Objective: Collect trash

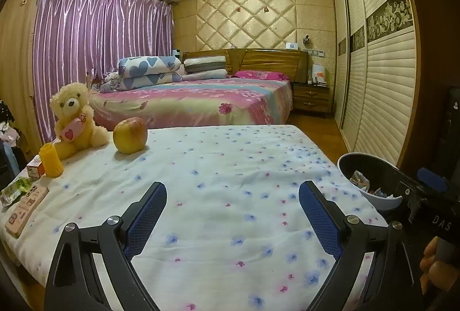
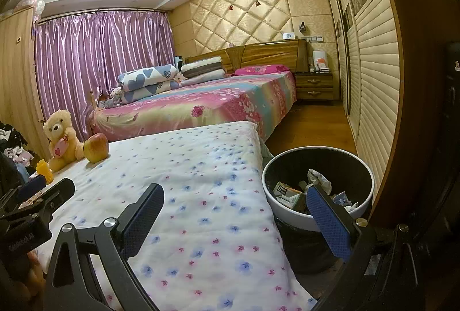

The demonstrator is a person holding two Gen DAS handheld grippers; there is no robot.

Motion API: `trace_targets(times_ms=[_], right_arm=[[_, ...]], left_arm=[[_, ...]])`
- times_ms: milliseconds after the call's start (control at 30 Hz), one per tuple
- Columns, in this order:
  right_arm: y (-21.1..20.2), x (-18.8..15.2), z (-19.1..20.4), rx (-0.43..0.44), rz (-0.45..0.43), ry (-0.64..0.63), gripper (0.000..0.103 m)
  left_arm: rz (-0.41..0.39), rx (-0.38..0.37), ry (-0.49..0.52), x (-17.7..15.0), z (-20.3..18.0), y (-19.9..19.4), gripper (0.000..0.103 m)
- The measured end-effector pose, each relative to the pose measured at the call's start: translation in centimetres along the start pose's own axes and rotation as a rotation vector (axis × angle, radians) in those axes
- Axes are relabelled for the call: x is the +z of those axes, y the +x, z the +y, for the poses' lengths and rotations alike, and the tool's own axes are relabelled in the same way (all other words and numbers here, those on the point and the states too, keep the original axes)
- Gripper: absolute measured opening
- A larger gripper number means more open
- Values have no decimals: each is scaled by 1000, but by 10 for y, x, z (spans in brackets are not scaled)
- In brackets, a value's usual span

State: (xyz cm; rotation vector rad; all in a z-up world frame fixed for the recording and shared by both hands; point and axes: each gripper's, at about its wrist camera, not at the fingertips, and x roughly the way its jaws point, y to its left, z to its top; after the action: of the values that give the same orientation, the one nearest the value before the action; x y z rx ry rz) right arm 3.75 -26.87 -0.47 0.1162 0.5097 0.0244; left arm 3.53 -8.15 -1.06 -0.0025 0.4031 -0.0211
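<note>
Trash in bin, beyond right fingers.

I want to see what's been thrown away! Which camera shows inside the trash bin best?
The right wrist view: the trash bin shows nearly its whole opening, with crumpled paper and cartons inside. The left wrist view catches only part of it at the edge.

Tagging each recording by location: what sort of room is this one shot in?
A home bedroom, almost certainly. A made bed with stacked pillows stands against a quilted padded wall, with a wooden nightstand beside it and purple curtains over the window. Slatted sliding wardrobe doors line one side.
</note>
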Motion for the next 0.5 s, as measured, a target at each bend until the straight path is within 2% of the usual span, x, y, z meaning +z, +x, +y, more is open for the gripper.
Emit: trace_targets(times_ms=[500], right_arm=[[-1,-1,3,1,9,-6,100]], left_arm=[[8,2,-7,0,6,1,94]])
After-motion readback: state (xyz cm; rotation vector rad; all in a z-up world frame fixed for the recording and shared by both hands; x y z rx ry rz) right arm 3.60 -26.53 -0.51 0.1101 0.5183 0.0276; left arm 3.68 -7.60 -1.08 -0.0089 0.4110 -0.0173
